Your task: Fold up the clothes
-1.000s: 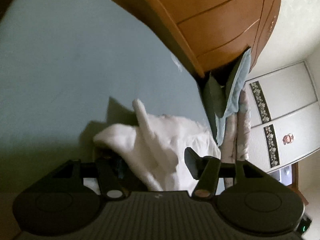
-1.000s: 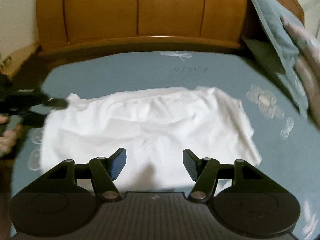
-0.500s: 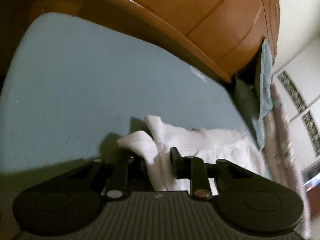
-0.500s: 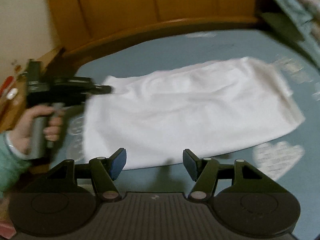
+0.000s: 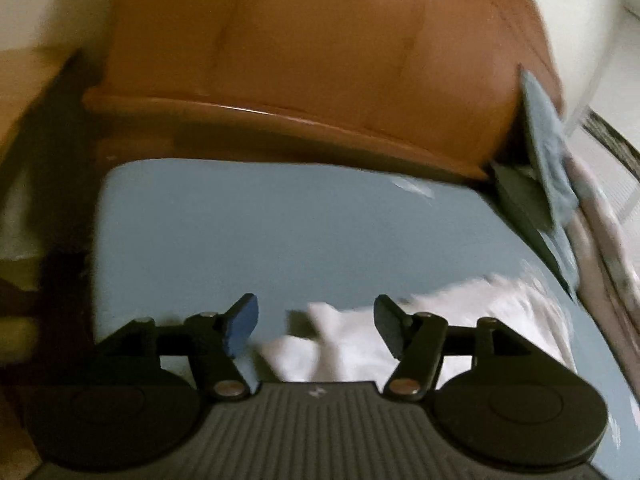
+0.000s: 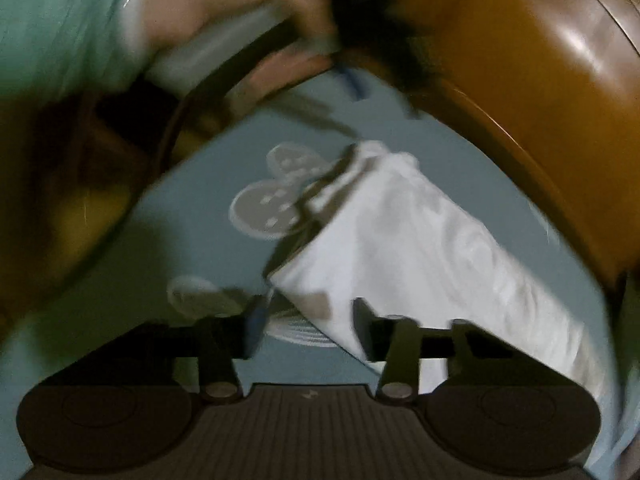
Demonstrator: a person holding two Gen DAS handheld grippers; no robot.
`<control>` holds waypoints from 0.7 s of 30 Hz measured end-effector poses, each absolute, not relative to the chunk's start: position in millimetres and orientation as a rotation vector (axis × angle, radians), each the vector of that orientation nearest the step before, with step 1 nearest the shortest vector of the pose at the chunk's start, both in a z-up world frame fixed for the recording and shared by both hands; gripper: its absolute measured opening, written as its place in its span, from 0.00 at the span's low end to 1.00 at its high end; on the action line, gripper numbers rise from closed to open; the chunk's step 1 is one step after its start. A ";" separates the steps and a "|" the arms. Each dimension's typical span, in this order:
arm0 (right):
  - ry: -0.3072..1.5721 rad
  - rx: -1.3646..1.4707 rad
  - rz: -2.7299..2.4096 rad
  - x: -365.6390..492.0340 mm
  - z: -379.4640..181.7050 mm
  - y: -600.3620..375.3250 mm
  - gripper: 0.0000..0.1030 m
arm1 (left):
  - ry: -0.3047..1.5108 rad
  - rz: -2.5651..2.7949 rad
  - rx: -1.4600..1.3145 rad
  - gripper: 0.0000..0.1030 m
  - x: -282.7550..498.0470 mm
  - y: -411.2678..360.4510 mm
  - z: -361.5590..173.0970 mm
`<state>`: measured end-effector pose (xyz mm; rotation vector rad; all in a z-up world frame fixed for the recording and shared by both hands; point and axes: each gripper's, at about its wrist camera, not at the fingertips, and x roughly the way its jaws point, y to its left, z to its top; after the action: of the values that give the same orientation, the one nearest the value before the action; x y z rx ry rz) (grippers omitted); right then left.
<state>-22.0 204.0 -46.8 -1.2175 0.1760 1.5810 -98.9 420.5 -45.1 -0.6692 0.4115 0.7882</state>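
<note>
A white garment (image 5: 460, 320) lies on the blue bed sheet (image 5: 280, 232), low and right in the left wrist view. My left gripper (image 5: 316, 326) is open and empty, just above the garment's near corner. In the right wrist view the garment (image 6: 420, 248) stretches from centre to lower right, folded into a long strip. My right gripper (image 6: 308, 322) is open over the garment's near corner; the right finger (image 6: 362, 328) overlaps the cloth. The view is blurred.
A brown wooden headboard (image 5: 320, 60) rises behind the bed. A blue-grey pillow (image 5: 548, 148) leans at its right end. The person's hand and green sleeve (image 6: 60, 20) holding the other gripper fill the right wrist view's upper left. Cartoon prints (image 6: 272, 200) mark the sheet.
My left gripper has opened and let go of the garment's corner, then pulled back. My right gripper has swung left and down toward the garment's near corner. The garment now lies narrower.
</note>
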 end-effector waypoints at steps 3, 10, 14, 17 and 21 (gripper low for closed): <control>0.015 -1.360 1.581 -34.5 -58.6 205.6 0.28 | 0.468 0.667 -0.635 0.63 -82.3 413.3 -47.0; -0.237 -1.510 1.619 -51.5 -74.1 205.7 0.16 | 0.659 0.615 -0.533 0.65 -48.0 409.9 -72.9; -0.098 -1.424 1.668 -40.4 -54.6 211.0 0.04 | 0.680 0.615 -0.512 0.70 -56.2 409.6 -73.4; 0.080 -1.320 1.742 -23.1 -28.9 217.3 0.04 | 0.698 0.603 -0.486 0.71 -61.1 405.3 -69.6; 0.205 -1.261 1.764 -14.1 -29.0 220.8 0.06 | 0.706 0.609 -0.390 0.74 -52.6 397.4 -73.6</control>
<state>-14.1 220.8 -29.0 -1.2612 0.2053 1.7645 -52.6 397.4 -73.6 -0.3905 0.7061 0.6092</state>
